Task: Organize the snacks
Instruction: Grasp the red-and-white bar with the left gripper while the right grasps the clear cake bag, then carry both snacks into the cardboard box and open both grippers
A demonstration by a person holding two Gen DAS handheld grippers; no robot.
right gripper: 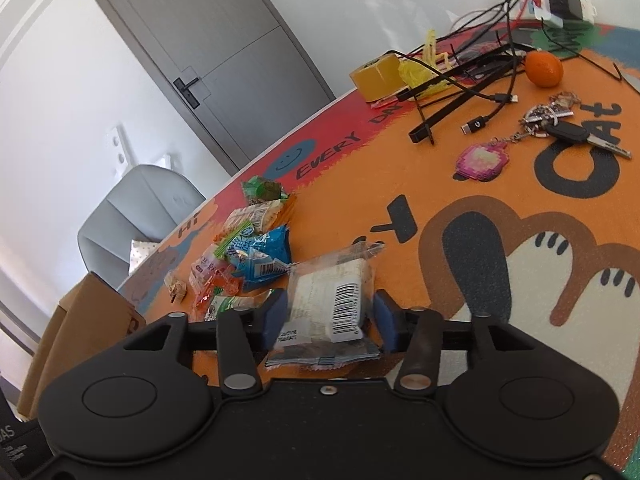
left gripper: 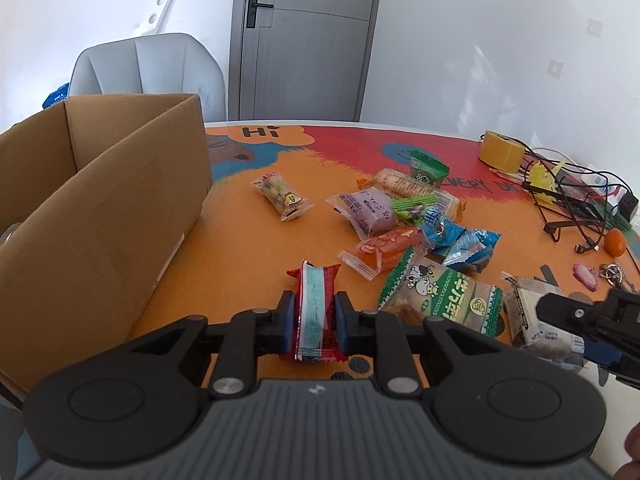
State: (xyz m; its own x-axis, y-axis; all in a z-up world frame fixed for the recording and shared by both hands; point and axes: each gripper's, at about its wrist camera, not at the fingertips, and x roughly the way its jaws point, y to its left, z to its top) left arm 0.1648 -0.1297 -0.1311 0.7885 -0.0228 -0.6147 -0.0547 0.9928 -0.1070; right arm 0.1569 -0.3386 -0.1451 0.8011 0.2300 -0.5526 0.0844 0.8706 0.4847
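Red packet (left gripper: 316,312) pinched, left gripper (left gripper: 315,320) angled down

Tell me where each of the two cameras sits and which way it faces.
Left wrist view: sits on the left gripper, facing across the table toward the door; its fingers clamp a red snack packet, cardboard box at left, the right gripper at the right edge.
Right wrist view: sits on the right gripper, looking along the table toward keys and cables; its pads stand either side of a clear barcoded packet.
Shared: the snack pile, tape roll, orange, door.
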